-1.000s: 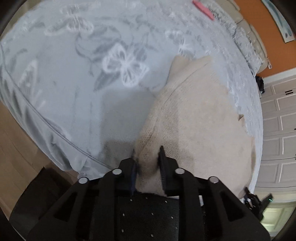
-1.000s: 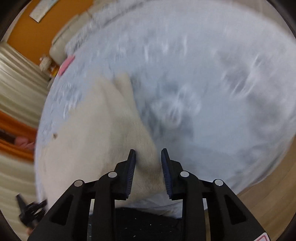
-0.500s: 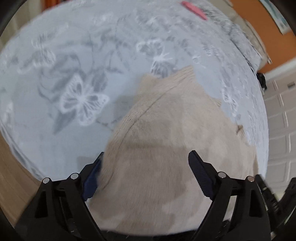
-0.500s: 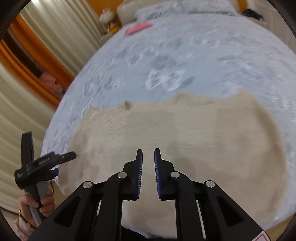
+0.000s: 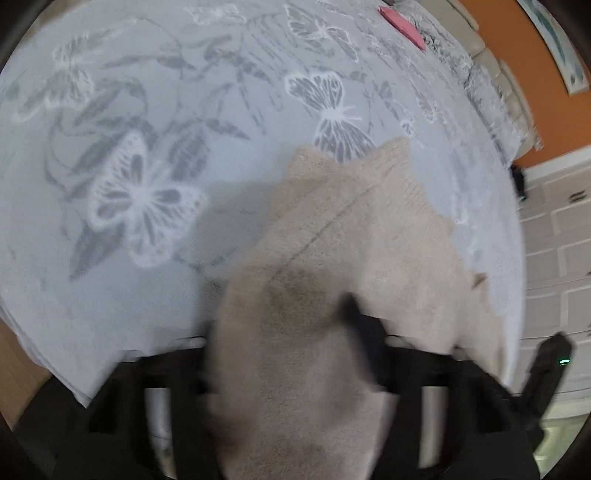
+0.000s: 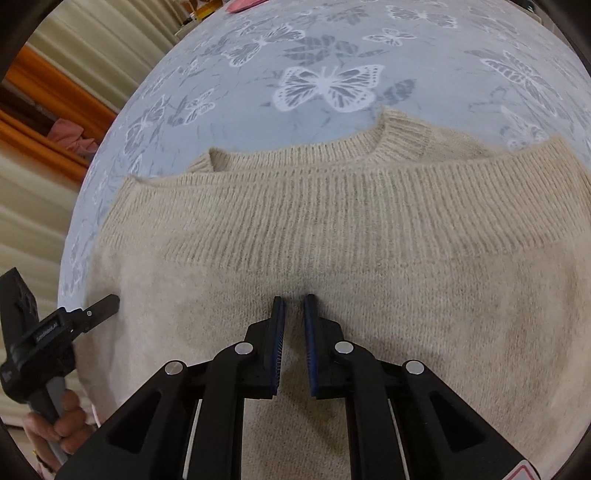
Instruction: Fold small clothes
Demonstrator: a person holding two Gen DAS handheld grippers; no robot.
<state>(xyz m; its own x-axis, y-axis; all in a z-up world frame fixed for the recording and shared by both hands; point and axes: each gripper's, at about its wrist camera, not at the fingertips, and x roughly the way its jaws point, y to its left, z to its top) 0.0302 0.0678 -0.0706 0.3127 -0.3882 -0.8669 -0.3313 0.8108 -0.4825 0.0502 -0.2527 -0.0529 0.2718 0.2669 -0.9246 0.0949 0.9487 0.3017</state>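
A beige knit sweater [image 6: 332,221] lies folded on the bed, its ribbed hem lying just below the neckline. My right gripper [image 6: 293,301] points down at its middle. Its jaws are closing to a narrow slit, tips on the knit, nothing raised between them. The left wrist view is blurred. There the sweater [image 5: 351,240] bulges between the jaws of my left gripper [image 5: 280,325], which are closing. Fabric hides one finger, and the jaws still stand well apart. One of the left gripper's fingers [image 6: 105,304] touches the sweater's left edge, and a hand [image 6: 62,424] holds that tool.
A grey bedspread [image 5: 147,199] with white butterflies covers the bed. A pink item [image 5: 402,24] lies at its far end. The bed's edge and wooden floor [image 5: 14,354] are at the lower left. Curtains [image 6: 55,184] hang on one side and white cabinet doors [image 5: 554,240] stand on the other.
The left jaws let go of the sweater's edge, spread wide, and have narrowed around a bulge of it. The right gripper swung from the sweater's side to its middle and its jaws narrowed.
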